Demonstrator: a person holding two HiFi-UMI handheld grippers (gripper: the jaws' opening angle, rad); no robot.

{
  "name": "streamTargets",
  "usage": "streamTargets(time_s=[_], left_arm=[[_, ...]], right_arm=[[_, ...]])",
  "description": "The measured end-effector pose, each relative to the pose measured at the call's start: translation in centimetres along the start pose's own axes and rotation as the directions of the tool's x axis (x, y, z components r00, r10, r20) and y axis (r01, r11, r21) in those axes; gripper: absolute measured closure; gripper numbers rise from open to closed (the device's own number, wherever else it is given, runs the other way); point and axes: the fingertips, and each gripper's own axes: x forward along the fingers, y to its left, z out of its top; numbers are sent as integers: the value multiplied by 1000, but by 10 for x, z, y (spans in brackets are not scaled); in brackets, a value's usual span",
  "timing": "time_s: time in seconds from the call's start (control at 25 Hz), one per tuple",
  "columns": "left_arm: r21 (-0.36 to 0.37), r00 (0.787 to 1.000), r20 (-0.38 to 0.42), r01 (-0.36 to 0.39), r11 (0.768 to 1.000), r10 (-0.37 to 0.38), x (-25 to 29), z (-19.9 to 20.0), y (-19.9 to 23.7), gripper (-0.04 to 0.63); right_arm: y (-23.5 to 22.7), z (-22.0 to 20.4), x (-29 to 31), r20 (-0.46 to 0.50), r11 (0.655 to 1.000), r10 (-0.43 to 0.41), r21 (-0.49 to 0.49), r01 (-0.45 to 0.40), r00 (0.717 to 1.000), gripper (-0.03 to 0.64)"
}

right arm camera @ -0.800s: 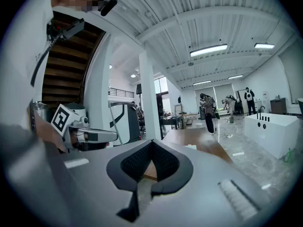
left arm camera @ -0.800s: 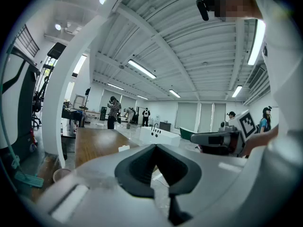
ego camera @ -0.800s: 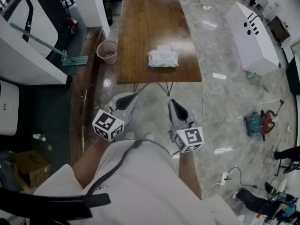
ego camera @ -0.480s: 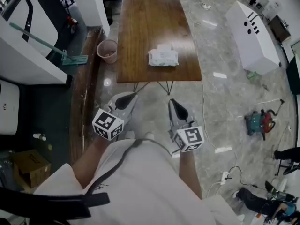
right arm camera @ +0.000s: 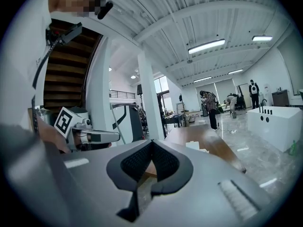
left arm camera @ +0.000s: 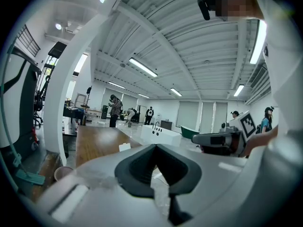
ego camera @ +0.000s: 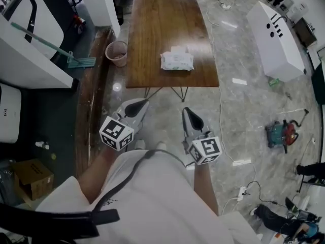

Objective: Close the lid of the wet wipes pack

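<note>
Nothing has really moved since the earlier frame: we hold the left hand-held gripper [ego camera: 138, 107] and right hand-held gripper [ego camera: 189, 115] side by side over the floor, near level, both shut and empty, short of the desk [ego camera: 152, 24]. Our wipes pack [ego camera: 177, 62] lies toward the desk's near edge, well apart from both, with nothing between; a bin [ego camera: 117, 53] stands at the desk's left side.

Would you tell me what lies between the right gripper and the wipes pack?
In the head view, only floor and the table's near edge lie between them.
</note>
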Motion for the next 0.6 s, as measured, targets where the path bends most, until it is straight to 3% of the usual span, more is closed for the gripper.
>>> streamTargets(time_s=[0.6], left_arm=[[9,999,-9,-49,999,49,35,-6,-33,594]], right_arm=[[-38,-11,-17,-44,997,75,-14,-76,996,607]])
